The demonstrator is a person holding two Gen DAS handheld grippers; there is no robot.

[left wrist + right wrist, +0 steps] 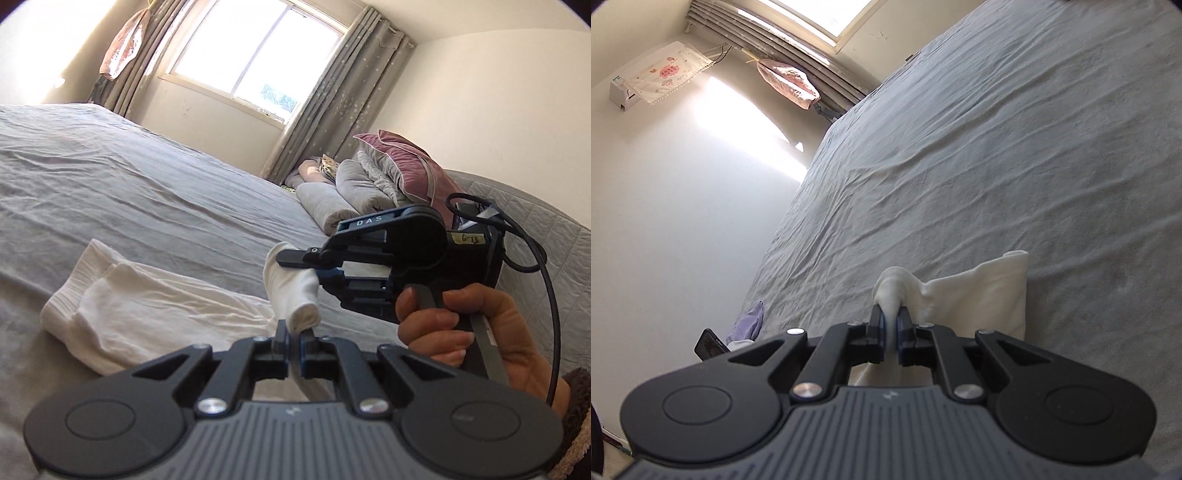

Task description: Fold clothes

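A pair of white socks (147,306) lies on the grey bed sheet (129,184), ribbed cuffs at the left in the left wrist view. Their toe end (291,284) is lifted off the sheet. My left gripper (293,332) is shut on one bunched tip of that end. My right gripper (295,264), held by a hand (461,328), comes in from the right and is shut on the same lifted end just above. In the right wrist view my right gripper (891,317) pinches a bunched fold, and the rest of the socks (979,295) lies flat beyond it.
Rolled grey bedding and a pink pillow (399,173) are piled at the bed's far right, under a curtained window (251,55). A purple cloth (750,321) and a dark phone (709,347) sit at the bed's edge by a white wall (683,221).
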